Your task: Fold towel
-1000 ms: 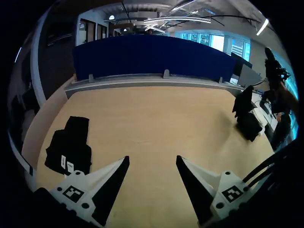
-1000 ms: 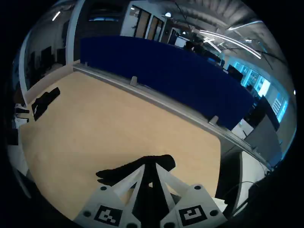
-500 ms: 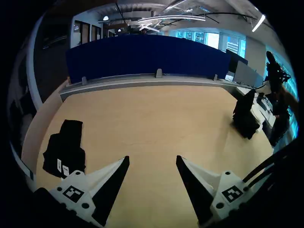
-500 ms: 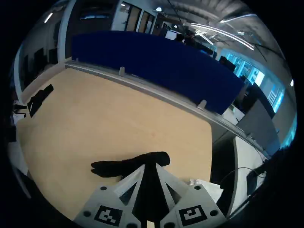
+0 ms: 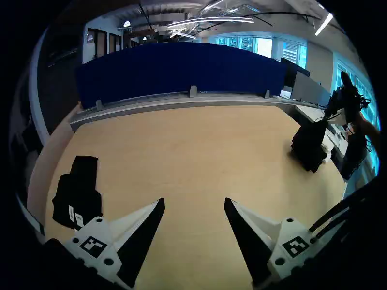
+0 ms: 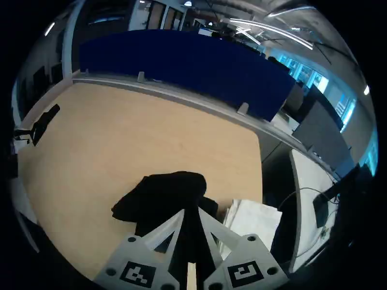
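Left gripper view: L gripper [image 5: 193, 199] has its jaws spread wide w/ nothing between them, just bare table [image 5: 193, 145] ahead. Towel [image 5: 308, 147] = black bunch at the far right, near the table's right edge, well apart from this claw. It stands tall and narrow, long axis approx. vertical, and the lower end looks to rest on the tabletop. What holds its top is too dark to make out here. Separate dark folded pile [image 5: 75, 200] sits front-left, just beside the L finger, not touching it. Blue divider [image 5: 184, 67] runs along the back edge.

Right gripper view: R gripper [image 6: 191, 210] has its fingers pinched together on black cloth, so it has hold of the towel. The rest of the towel bunches in a heap on the table just ahead of the tips and slightly left. White cloth stack [image 6: 251, 217] lies just to the right of it, by the table edge.

Key relation: towel is at the R claw, and from the L claw it lies ahead and to the right across open table. Judgement: R is far nearer. L prob. has to travel right to take a free corner so the towel can be spread, but no corner can be picked out in the heap yet.
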Tool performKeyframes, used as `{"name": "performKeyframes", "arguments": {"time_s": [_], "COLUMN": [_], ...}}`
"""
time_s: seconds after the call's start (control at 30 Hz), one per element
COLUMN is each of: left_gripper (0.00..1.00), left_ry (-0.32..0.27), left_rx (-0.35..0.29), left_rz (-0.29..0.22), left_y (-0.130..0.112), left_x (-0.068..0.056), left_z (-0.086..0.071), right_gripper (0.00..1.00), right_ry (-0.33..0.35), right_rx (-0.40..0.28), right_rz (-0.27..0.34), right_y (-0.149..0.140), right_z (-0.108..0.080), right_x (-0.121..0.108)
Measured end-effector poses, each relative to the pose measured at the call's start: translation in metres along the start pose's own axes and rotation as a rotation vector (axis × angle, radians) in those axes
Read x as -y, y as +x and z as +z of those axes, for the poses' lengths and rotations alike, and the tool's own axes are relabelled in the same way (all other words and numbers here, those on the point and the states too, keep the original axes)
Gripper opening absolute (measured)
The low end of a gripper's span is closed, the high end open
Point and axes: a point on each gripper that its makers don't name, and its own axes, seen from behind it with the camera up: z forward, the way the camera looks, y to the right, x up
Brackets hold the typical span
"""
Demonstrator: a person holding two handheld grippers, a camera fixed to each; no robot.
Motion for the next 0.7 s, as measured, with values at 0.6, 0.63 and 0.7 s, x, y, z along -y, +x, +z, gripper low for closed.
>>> {"name": "performKeyframes", "arguments": {"time_s": [0.6,0.63,0.7], "left_gripper": [0.91,0.91,0.91], "left_ry": [-0.007,-0.006,-0.006], "left_rx": [0.020,0.021,0.023], "left_rz": [0.037,0.038,0.041], "left_y": [-0.004,-0.005,-0.006], "left_x": [-0.015,-0.015,-0.016], "left_z": [-0.001,-0.001,-0.001], "right_gripper": [0.05,0.05,0.05], "right_ry": [-0.036,-0.036,-0.036], "right_rx": [0.080,0.084,0.092], "right_rz": [0.087,0.092,0.104], "right_y": [-0.085,-0.089,-0.099], "right_z": [0.007,0.008,0.010], "right_x": [-0.014,-0.014,-0.013]}}
